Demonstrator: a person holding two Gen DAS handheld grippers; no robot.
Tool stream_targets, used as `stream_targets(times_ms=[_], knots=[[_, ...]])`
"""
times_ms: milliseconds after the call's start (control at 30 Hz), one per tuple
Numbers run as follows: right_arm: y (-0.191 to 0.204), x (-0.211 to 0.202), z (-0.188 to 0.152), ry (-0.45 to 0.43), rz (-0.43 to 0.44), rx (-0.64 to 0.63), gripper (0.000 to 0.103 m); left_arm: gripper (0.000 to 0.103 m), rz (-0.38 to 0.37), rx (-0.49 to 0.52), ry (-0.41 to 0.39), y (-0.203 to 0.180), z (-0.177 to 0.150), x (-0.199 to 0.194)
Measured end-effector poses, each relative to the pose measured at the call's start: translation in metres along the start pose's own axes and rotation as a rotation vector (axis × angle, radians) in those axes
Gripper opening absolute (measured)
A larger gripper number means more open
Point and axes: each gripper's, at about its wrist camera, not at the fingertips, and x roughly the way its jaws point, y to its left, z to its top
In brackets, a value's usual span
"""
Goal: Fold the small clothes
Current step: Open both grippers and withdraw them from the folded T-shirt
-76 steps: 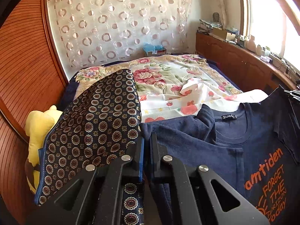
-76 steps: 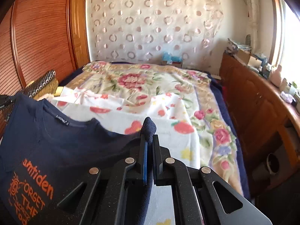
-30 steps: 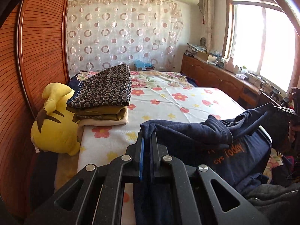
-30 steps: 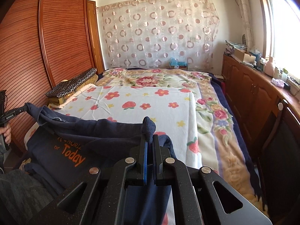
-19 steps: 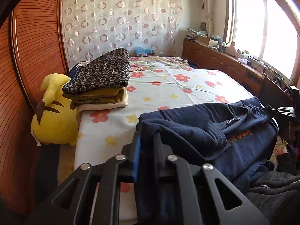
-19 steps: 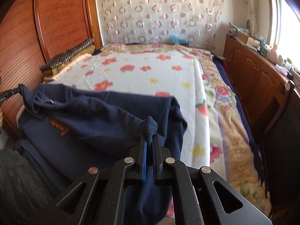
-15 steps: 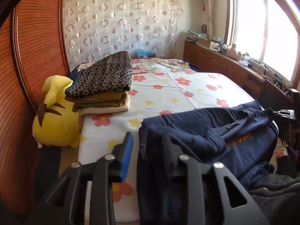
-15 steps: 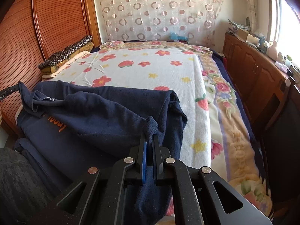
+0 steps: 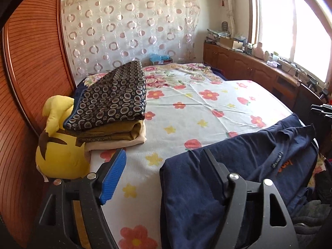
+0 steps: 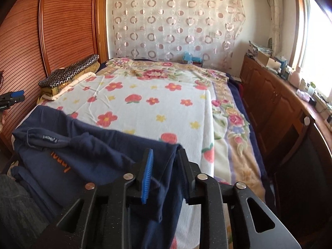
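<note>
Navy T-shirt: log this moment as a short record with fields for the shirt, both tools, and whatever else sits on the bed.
shirt: navy T-shirt folded over at the near edge of the bed
left tool: jaws just opened wide, shirt released
right tool: jaws just opening, shirt edge loose between them
stack: folded clothes on the bed's left side
beside stack: yellow plush toy

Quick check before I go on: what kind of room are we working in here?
Most likely a home bedroom: a bed with a flowered sheet, a wooden wardrobe beside it, and a yellow plush toy next to folded clothes.
</note>
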Motion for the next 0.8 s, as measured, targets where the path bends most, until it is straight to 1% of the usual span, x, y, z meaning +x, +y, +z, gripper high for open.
stream_targets(times_ms=[67,133,233,367,400,467,500,533,633,800], knots=[[0.003,0.009,0.004,-0.002,0.005,-0.009,0.039,0.074,0.001,-0.002,0.026,0.004,0.001,0.014],[0.004,0.023,0.004,0.016,0.012,-0.008,0.041,0.074,0.0,-0.009,0.057,0.007,0.0,0.029],[0.005,0.047,0.0,0.056,0.02,-0.005,0.041,0.074,-0.006,-0.023,0.102,0.009,-0.005,0.045],[-0.002,0.075,0.005,0.114,0.033,-0.004,0.041,0.074,-0.005,-0.036,0.162,0.01,-0.012,0.061],[-0.003,0.08,0.006,0.128,0.033,-0.004,0.041,0.074,-0.008,-0.039,0.17,0.01,-0.014,0.062],[-0.007,0.092,0.008,0.157,0.04,0.002,0.047,0.074,-0.02,-0.05,0.176,0.011,-0.016,0.065],[-0.011,0.096,0.01,0.168,0.044,0.011,0.047,0.074,-0.025,-0.056,0.178,0.012,-0.017,0.065],[-0.014,0.099,0.012,0.175,0.043,0.019,0.048,0.074,-0.03,-0.062,0.18,0.013,-0.019,0.065],[-0.019,0.103,0.014,0.188,0.04,0.032,0.054,0.074,-0.041,-0.074,0.191,0.015,-0.02,0.069],[-0.018,0.108,0.014,0.206,0.037,0.033,0.056,0.074,-0.056,-0.09,0.2,0.015,-0.025,0.072]])
